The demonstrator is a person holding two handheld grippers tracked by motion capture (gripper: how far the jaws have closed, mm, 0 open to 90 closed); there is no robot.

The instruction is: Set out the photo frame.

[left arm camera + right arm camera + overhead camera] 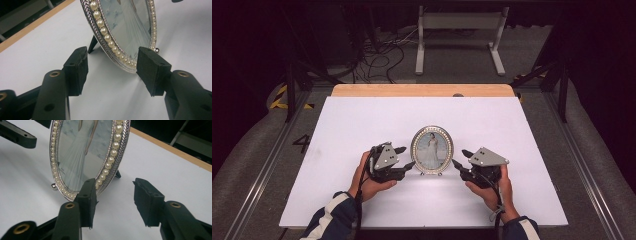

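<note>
Standing upright near the middle of the white table (pixel 362 125), an oval picture frame (pixel 432 149) with a pearl-studded silver rim faces the person, and a gripper flanks it on each side. From the high view, the left gripper (pixel 404 157) sits just to the frame's left, held in the left hand (pixel 367 182), its jaws spread and pointing toward the frame's left edge; the right gripper (pixel 460 158), held in the right hand (pixel 492 192), mirrors it just to the frame's right, jaws likewise apart. Whether any jaw tip touches the rim cannot be told from there. A wooden edge (pixel 422 90) runs along the table's far side, with a white metal stand (pixel 460 35) on the floor beyond. The left gripper view brings out what the high view hides: the frame (pixel 125 27) leans back on a dark rear leg (pixel 92 44), and a small ball foot (pixel 156 50) rests on the table. Its lower rim lies between the wide-open jaws, close to the right-hand pad (pixel 152 70), with nothing gripped. The right gripper view shows the photo (pixel 80 152) of a figure in a long white dress; the frame's rim passes behind the left-hand pad (pixel 87 200), the jaws open and empty.
</note>
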